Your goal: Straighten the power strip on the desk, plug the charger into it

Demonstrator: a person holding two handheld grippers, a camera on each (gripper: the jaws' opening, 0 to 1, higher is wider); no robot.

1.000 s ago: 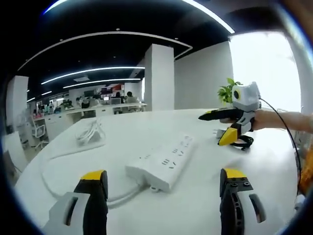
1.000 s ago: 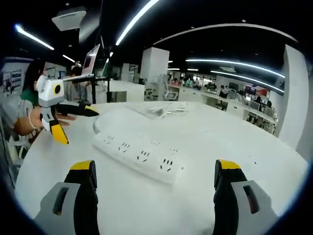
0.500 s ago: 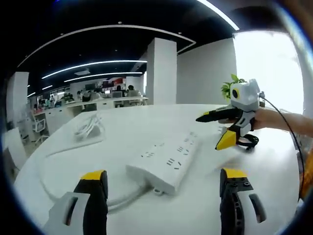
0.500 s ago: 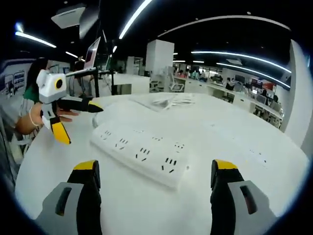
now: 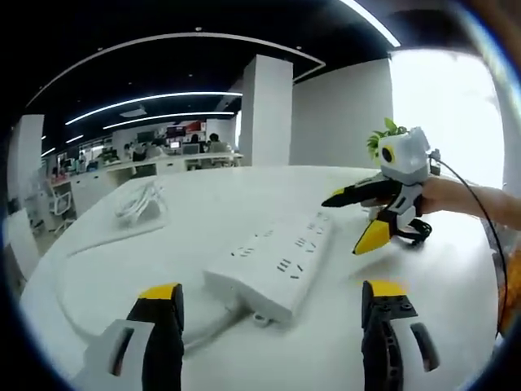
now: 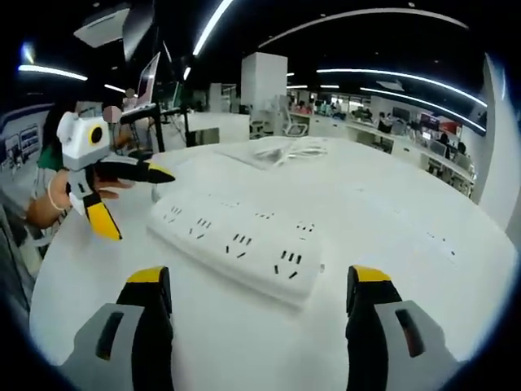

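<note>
A white power strip (image 5: 273, 269) lies slantwise on the round white desk (image 5: 122, 277), and its cord (image 5: 216, 324) runs off to the left. My left gripper (image 5: 271, 292) is open just short of the strip's near end, holding nothing. My right gripper (image 5: 352, 218) comes in from the right, open, its yellow tips beside the strip's far end. In the right gripper view the power strip (image 6: 236, 244) lies ahead of my open right gripper (image 6: 259, 277), with the left gripper (image 6: 134, 202) open at its left end. A white coiled cable bundle (image 5: 138, 204) rests farther back on the desk.
The coiled cable bundle (image 6: 285, 151) lies beyond the strip. A dark looped cord (image 5: 411, 232) sits under the right gripper. A potted plant (image 5: 383, 134) stands at the desk's far edge. A person's hand (image 6: 49, 204) and a raised laptop (image 6: 151, 81) are on the left.
Both views have drawn a little closer to the power strip, which looks larger. Both grippers stay open, and the strip has not visibly shifted.
</note>
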